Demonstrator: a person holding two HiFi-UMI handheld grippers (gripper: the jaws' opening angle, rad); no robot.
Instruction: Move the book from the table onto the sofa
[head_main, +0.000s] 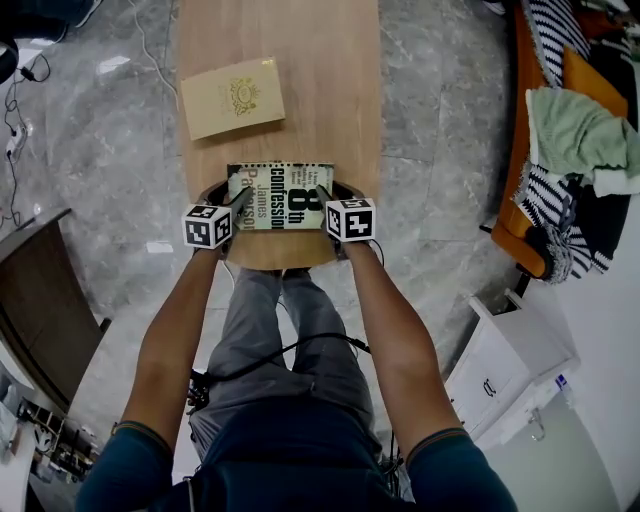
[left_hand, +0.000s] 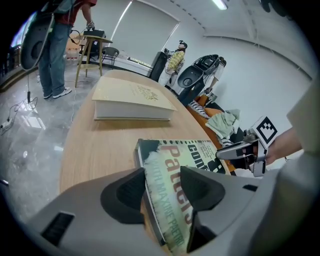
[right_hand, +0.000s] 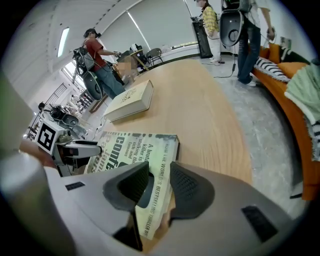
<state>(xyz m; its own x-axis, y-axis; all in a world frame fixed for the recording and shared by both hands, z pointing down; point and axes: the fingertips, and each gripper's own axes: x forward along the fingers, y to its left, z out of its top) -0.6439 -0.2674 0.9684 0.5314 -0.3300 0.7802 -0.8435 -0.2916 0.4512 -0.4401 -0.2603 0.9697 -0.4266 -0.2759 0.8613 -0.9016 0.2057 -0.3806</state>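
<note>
Head view: looks steeply down on a long wooden desk, with the person's two forearms reaching to its near end and a gripper in each hand.
Book: lies flat and cover up at the near end of the desk, close to the rounded rim and between the two grippers. It is on the desk, not on the sofa.
Left gripper: sits at the book's left edge and points down and forward, its marker cube just outside the desk rim.
Left fingers: the left gripper view shows them closed on the book's edge. One pad is against the outer side and the other is over the printed cover, with a strip of cover filling the gap between them.
Right gripper: sits at the book's right edge, mirroring the left gripper.
Right fingers: the right gripper view shows them closed on the book's right edge, which fills the narrow gap between the two ribbed pads.
Cream book: a thicker, closed volume lying flat farther up the desk, apart from the book and slightly askew.
Sofa: orange, at the right of the head view and well apart from the desk across the grey floor.
Clothes: a green cloth and striped fabric heaped on the sofa.
White cabinet: stands on the floor near the sofa's near end.
Person: stands on the floor beyond the desk's far end in the left gripper view.
</note>
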